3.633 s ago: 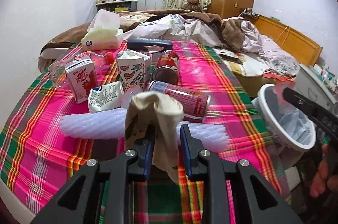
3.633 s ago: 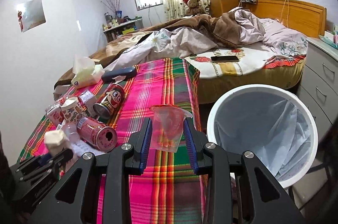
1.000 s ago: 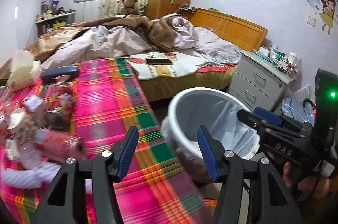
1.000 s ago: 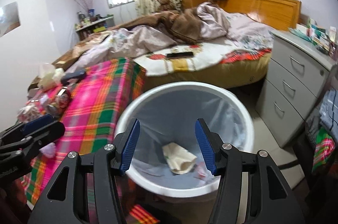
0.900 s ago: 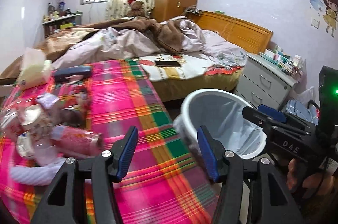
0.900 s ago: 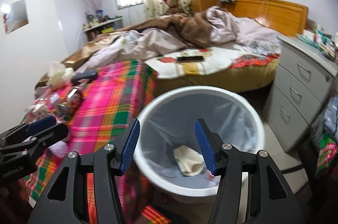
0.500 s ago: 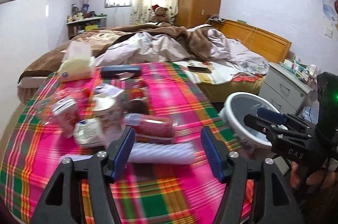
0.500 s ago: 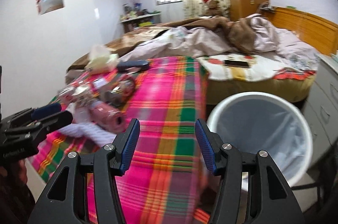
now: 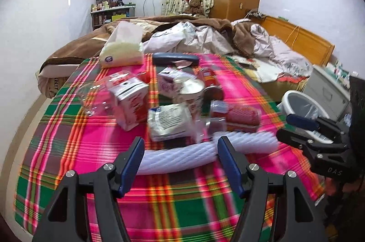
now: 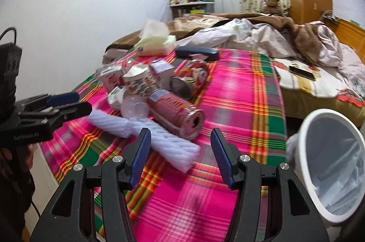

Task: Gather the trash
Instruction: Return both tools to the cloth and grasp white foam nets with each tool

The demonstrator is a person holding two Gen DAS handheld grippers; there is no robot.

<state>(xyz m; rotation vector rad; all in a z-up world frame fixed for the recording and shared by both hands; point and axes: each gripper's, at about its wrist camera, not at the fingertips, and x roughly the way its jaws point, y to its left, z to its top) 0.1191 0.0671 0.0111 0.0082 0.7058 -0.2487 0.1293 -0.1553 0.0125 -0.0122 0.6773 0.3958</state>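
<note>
Change: both grippers, aimed into the white bin (image 10: pixel 328 164) a second ago, are now facing the trash pile beside it; the paper cup and plastic cup they carried earlier are gone from the jaws.
Left gripper (image 9: pixel 180 164): jaws standing wide and empty, hovering over the white foam sleeve (image 9: pixel 205 150), on the pile's side away from the bin.
Right gripper (image 10: pixel 180 155): jaws wide, nothing between them, pointing at the pink can (image 10: pixel 175 114) nearer the bin.
Remaining trash: milk carton (image 9: pixel 130 100) and crumpled wrapper (image 9: pixel 168 121) are lying on the plaid cloth (image 10: pixel 239 91).
Meaning: one drop-off looks finished; another pick is likely starting.
</note>
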